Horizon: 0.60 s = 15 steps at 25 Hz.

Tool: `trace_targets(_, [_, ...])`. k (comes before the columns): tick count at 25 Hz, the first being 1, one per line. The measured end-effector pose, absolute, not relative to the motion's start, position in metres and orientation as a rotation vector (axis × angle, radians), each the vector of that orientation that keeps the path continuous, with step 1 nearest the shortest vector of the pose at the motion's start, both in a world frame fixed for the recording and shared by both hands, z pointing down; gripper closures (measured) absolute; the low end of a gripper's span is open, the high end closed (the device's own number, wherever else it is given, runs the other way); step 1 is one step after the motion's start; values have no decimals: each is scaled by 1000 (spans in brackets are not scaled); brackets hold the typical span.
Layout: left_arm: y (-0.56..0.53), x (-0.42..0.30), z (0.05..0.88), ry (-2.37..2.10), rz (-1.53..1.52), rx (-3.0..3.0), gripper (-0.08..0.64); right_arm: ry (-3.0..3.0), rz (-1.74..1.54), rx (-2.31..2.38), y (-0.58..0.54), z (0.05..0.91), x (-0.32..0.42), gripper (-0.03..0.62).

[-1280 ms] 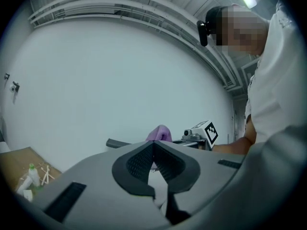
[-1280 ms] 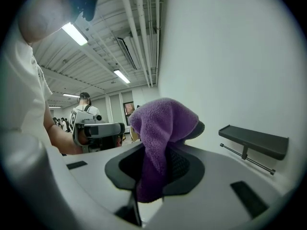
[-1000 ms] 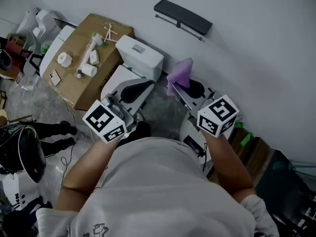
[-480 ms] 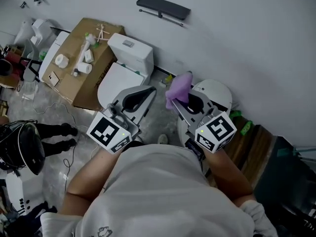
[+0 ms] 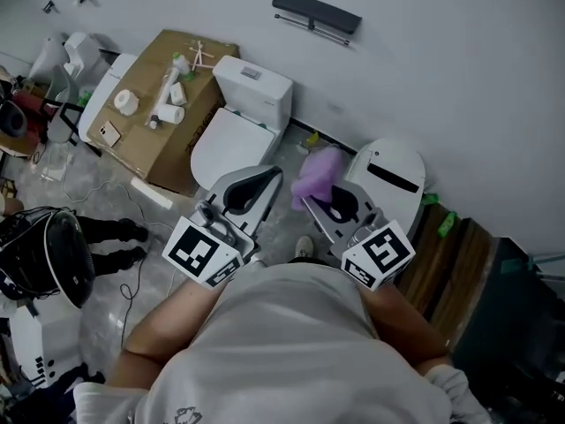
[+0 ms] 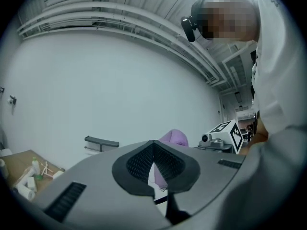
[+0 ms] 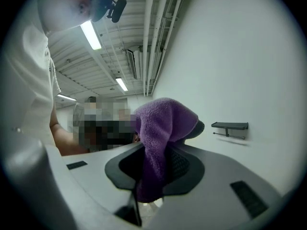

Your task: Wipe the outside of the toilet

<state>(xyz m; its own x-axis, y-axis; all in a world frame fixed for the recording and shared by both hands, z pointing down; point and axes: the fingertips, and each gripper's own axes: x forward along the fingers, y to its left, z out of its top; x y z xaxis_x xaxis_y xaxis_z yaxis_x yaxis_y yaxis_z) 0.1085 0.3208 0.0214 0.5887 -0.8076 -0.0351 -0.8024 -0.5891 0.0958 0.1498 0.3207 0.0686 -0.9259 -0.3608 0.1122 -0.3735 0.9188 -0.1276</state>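
Right hand-held gripper (image 5: 316,203): clamped on a purple cloth (image 5: 313,177) – the cloth stands up out of the closed jaws and flops over them.
Left hand-held gripper (image 5: 269,177): jaws drawn together at the tips, nothing between them.
Toilet (image 5: 237,135): white, lid down, against the wall beyond the left gripper, beside a sheet of cardboard (image 5: 146,153).
Second toilet (image 5: 393,170): white, to the right, just past the cloth.
Cloth position: in the air between the two toilets, above the floor (image 5: 281,217), touching neither.
Just changed: over the last second both grippers have drawn back toward the person's body – the second toilet, earlier hidden, now shows.
Meaning for the task: no wiping contact at present; the cloth likely has to be carried forward onto an outer surface.
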Motion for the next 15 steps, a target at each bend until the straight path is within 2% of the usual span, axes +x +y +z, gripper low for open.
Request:
trace_targets(7, [392,58,29,-1387,-111,2732,554,-3013,210,590,388,67,97,506])
trace_targets(15, [440,33,28,-1344,-146,2749,554,-3001,165,614,438,61,70,506])
